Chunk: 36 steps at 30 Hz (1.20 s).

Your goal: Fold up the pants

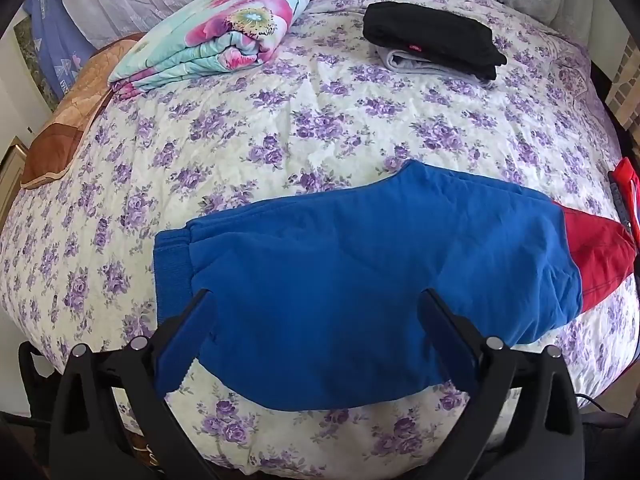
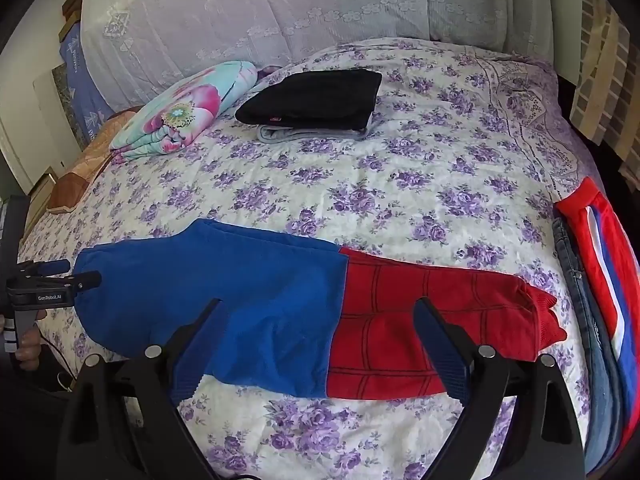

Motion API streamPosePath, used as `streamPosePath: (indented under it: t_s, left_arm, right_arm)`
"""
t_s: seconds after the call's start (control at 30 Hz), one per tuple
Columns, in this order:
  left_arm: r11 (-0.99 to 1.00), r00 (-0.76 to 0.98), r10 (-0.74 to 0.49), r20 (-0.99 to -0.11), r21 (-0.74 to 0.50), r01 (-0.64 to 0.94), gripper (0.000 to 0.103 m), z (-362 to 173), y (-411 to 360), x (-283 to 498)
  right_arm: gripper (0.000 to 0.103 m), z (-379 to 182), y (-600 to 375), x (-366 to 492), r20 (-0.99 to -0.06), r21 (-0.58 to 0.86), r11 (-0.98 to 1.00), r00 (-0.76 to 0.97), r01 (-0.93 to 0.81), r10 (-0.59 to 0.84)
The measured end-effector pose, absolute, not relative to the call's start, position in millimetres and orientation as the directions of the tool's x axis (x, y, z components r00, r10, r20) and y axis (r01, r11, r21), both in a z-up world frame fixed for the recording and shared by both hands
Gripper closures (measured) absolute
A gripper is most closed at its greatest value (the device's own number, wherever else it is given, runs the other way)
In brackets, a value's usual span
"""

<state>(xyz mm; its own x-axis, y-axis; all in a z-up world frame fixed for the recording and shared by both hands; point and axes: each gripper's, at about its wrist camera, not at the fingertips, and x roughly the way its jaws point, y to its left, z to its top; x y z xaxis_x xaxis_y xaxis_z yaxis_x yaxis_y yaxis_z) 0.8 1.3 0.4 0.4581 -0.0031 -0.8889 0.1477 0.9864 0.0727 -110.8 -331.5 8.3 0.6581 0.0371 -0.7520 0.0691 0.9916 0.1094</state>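
Nearest you, both tools stand wide open and hold nothing: the left gripper [image 1: 316, 300] hovers over the blue waist half of the pants [image 2: 256, 300], the right gripper [image 2: 318, 310] over the seam where blue meets red. The pants lie flat, already doubled leg on leg, across the near edge of the quilted floral bedspread [image 2: 400, 184]. Expect soft, light, limp knit; pinch at the ribbed cuff and waistband. Farther off rest a folded black garment [image 2: 316, 98] and a flowered blanket [image 2: 188, 110].
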Motion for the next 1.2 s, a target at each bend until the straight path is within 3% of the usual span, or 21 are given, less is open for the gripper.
streamPosePath:
  t_s: [1.2]
  left_arm:
    - [0.987,0.454,-0.01,-0.891,0.065,0.149,0.005,-6.5,-4.4,4.9]
  right_arm:
    - [0.009,11.4,-335.6,-112.6,-0.755,0.101,0.992,0.655,0.081,0.024]
